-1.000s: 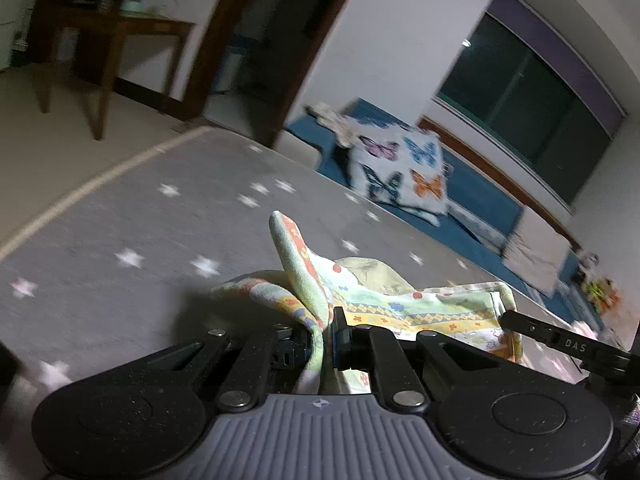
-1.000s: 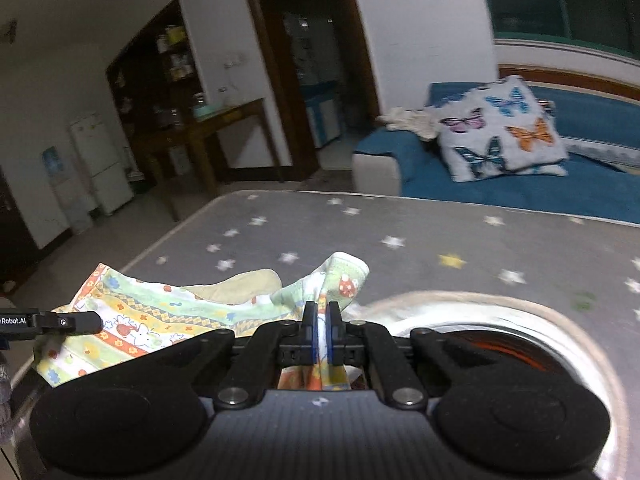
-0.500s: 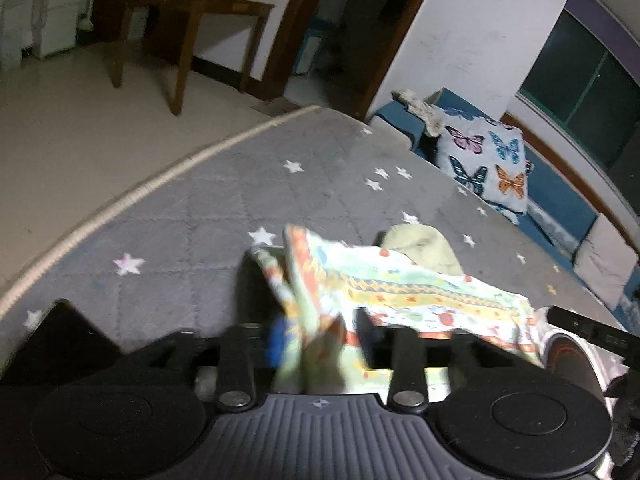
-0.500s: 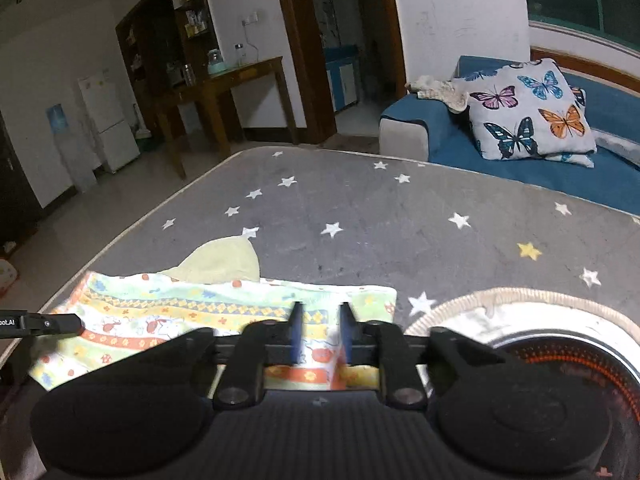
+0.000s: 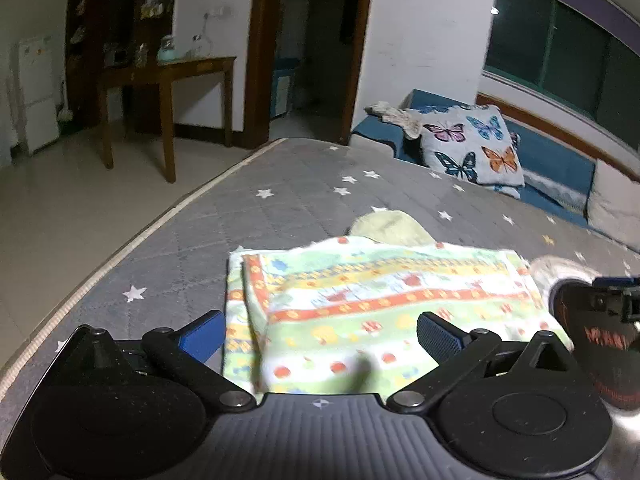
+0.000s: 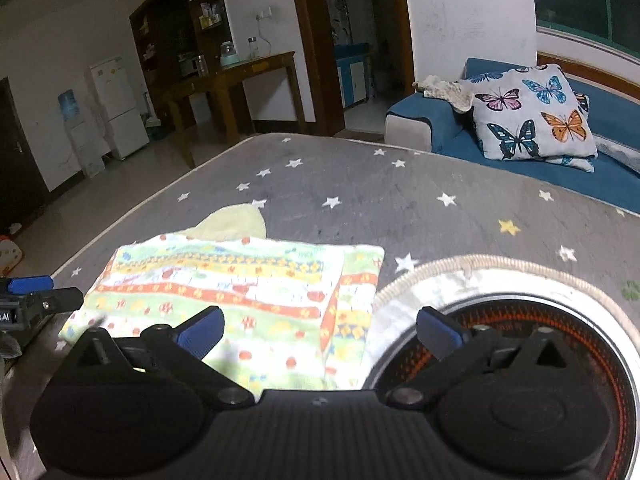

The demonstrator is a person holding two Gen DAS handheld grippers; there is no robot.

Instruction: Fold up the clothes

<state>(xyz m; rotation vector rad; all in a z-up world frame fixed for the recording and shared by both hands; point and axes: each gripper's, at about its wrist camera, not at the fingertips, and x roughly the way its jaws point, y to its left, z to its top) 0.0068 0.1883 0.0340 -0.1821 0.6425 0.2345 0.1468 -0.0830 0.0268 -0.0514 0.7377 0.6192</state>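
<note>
Your jaws have just opened wide, empty; the garment (image 5: 376, 300) is soft and limp, so pinch its near corners.

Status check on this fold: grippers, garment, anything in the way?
Left gripper and right gripper open, jaws just opened, nothing pinched. Patterned garment lies folded flat on the grey star mat. Round heater beside its edge.

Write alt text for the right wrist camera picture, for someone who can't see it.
The right hand-held gripper hangs open over a folded patterned garment lying flat on a grey star-print mattress, nothing between its jaws. A round heater sits at right; a butterfly pillow rests on a blue sofa behind.
</note>
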